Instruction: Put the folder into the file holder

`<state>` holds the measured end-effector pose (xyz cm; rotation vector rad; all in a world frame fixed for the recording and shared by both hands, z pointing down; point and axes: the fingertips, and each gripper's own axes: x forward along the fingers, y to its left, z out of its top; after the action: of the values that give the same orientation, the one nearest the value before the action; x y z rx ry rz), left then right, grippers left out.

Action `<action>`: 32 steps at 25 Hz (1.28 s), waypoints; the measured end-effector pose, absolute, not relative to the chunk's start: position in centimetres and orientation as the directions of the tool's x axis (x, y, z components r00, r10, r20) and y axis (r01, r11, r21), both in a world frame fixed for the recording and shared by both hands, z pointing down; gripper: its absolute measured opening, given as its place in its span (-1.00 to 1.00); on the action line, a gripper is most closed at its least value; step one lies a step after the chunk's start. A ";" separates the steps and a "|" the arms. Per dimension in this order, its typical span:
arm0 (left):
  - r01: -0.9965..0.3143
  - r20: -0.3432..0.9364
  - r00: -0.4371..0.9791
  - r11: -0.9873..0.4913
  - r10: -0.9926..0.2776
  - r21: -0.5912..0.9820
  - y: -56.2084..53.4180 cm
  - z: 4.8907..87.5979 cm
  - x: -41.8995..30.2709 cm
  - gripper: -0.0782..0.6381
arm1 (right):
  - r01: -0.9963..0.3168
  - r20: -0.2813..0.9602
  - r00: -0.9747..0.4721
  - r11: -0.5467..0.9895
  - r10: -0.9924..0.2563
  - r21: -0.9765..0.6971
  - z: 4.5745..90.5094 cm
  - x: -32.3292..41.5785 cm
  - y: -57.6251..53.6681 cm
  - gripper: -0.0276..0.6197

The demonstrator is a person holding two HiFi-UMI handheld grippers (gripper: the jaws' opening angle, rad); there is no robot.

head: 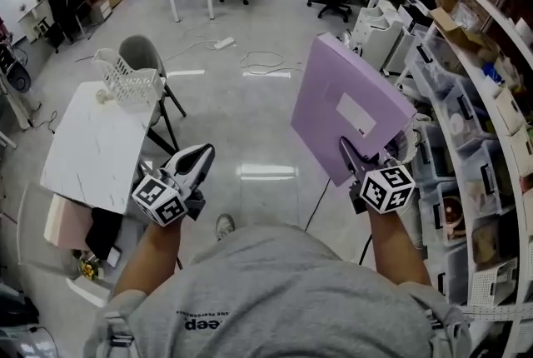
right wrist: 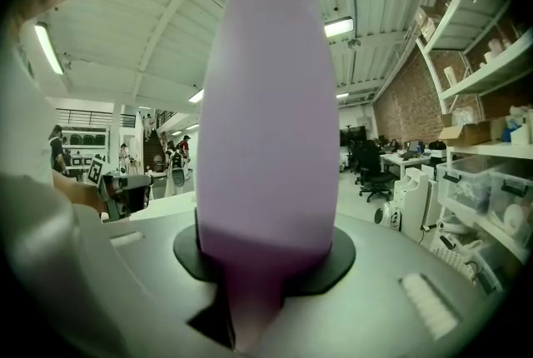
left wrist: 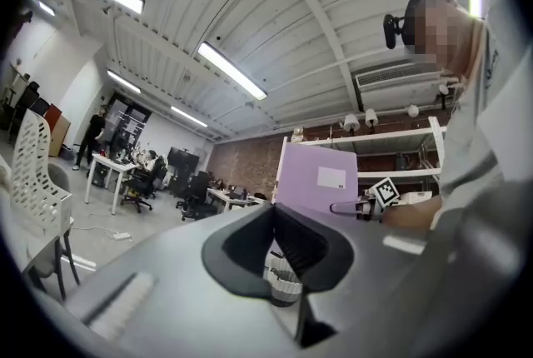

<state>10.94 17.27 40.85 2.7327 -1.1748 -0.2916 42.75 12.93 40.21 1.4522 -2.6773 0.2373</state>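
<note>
Clearly, the folder (head: 350, 111) is pinched at its lower edge by the right gripper (head: 348, 150), whose jaws are clamped on the purple cover; it is held upright in the air, well apart from the file holder (head: 127, 82), which stands on the table (head: 92, 156) off to the left; the left gripper (head: 198, 156) is seen with its jaws together and nothing between them; the folder is judged light, thin and fairly stiff, though its smooth cover may slip or swing about one pinch point; a hold at mid-edge is judged best, so that the free edge can be lowered into a slot
</note>
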 end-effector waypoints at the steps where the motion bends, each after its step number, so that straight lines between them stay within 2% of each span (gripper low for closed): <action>1: -0.686 -0.122 0.688 -0.695 -0.716 0.215 15.5 40.7 10.0 -0.61 | -0.846 0.147 -0.533 0.524 -0.833 -0.100 40.0 41.8 11.8 -0.55; 7: -0.625 -0.116 0.749 -0.754 -0.652 0.201 5.9 39.4 3.6 -0.61 | -0.871 0.126 -0.490 0.481 -0.863 -0.096 37.6 35.0 4.1 -0.55; 17: -0.619 -0.089 0.756 -0.752 -0.649 0.226 -5.7 40.6 -5.9 -0.61 | -0.875 0.128 -0.482 0.470 -0.867 -0.117 37.4 26.2 -8.0 -0.55; 24: -0.628 -0.077 0.745 -0.735 -0.663 0.255 -12.1 41.7 -6.1 -0.61 | -0.865 0.145 -0.499 0.481 -0.854 -0.145 38.7 25.7 -15.1 -0.55; 32: -0.697 -0.068 0.683 -0.676 -0.727 0.240 -20.7 42.2 -1.9 -0.62 | -0.827 0.122 -0.558 0.537 -0.821 -0.167 40.0 30.6 -25.5 -0.55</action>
<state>-1.88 -20.73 42.15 2.6997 -1.1552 -0.2335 30.58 -25.55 39.99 1.4627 -2.7290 0.3205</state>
